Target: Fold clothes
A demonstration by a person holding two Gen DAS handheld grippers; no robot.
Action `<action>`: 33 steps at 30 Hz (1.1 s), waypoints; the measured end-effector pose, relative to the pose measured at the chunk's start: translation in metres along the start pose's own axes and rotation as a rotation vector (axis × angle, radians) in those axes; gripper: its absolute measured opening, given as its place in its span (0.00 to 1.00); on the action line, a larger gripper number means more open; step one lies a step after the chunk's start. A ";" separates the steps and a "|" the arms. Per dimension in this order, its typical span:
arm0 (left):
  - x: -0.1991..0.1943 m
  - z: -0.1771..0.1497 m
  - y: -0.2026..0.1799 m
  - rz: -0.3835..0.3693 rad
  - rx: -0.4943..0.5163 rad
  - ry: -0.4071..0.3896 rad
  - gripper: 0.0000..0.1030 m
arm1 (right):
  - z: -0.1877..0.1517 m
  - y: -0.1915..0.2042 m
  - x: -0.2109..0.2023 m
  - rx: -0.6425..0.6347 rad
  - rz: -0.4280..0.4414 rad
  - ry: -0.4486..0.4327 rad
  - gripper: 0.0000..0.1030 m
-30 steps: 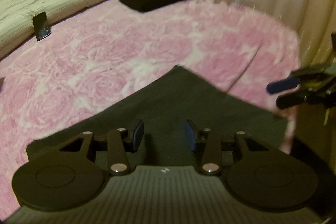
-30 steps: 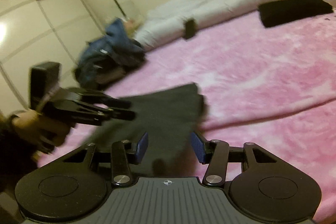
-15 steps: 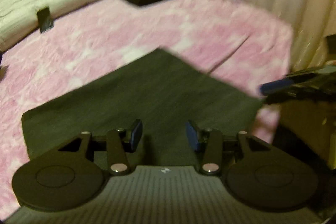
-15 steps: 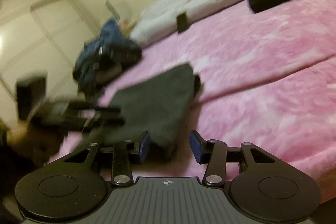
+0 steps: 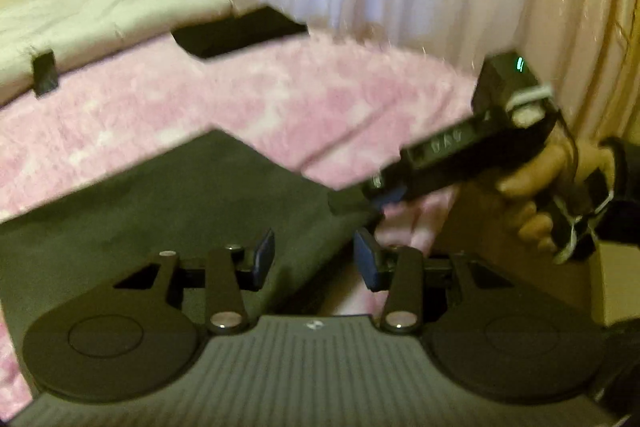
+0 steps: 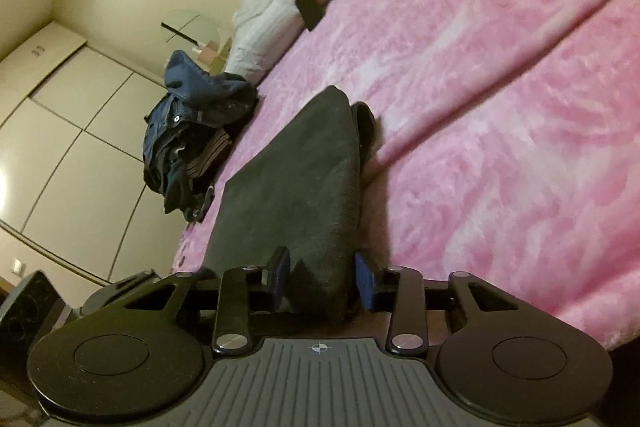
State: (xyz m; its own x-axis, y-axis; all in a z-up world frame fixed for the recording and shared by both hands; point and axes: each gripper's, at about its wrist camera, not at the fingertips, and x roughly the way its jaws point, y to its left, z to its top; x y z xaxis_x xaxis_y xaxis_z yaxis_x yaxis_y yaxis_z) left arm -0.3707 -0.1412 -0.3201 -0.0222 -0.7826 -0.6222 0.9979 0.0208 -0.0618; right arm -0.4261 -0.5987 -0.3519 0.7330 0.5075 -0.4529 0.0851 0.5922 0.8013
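a heap of blue denim clothes [image 6: 192,131] sits at the left edge of the pink bed cover [image 6: 500,115]. beside it a folded dark grey garment [image 6: 296,179] lies flat near the bed's front edge. the left gripper [image 5: 314,263] hovers over it, jaws partly apart, gripping nothing. the right gripper [image 6: 322,277], its jaws just closing, brackets the garment's near corner; whether the pads press it is unclear. a hand [image 5: 548,183] holds the right tool.
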 end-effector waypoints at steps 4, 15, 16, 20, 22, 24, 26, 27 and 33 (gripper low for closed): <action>0.010 -0.011 0.005 0.021 -0.017 0.060 0.36 | 0.005 0.023 -0.007 -0.138 -0.022 -0.024 0.13; 0.006 -0.022 0.009 0.007 -0.070 0.037 0.36 | 0.015 0.008 0.000 -0.195 -0.023 0.015 0.09; 0.003 -0.022 0.010 0.000 -0.081 0.019 0.36 | 0.011 -0.001 0.000 -0.171 -0.028 0.023 0.09; -0.002 -0.018 0.021 0.034 -0.120 -0.015 0.36 | 0.006 0.001 -0.004 -0.163 -0.032 -0.009 0.12; 0.005 -0.020 0.028 0.062 -0.128 0.024 0.42 | 0.005 0.012 -0.007 -0.203 -0.053 -0.031 0.13; 0.012 -0.028 0.035 0.056 -0.155 0.048 0.46 | 0.002 0.027 -0.013 -0.262 -0.078 -0.060 0.13; 0.013 -0.032 0.041 0.044 -0.202 0.038 0.47 | -0.007 0.045 -0.021 -0.343 -0.102 -0.110 0.14; 0.012 -0.032 0.041 0.043 -0.206 0.034 0.47 | -0.012 0.053 -0.024 -0.367 -0.088 -0.135 0.15; -0.003 -0.035 0.037 0.058 -0.191 0.019 0.47 | -0.034 0.075 -0.024 -0.467 -0.028 -0.181 0.15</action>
State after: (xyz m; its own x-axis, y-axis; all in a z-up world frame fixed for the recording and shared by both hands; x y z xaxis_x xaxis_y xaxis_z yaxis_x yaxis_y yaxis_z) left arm -0.3356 -0.1160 -0.3475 0.0318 -0.7648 -0.6435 0.9678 0.1845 -0.1715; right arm -0.4602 -0.5452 -0.2941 0.8436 0.3955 -0.3632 -0.1750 0.8420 0.5103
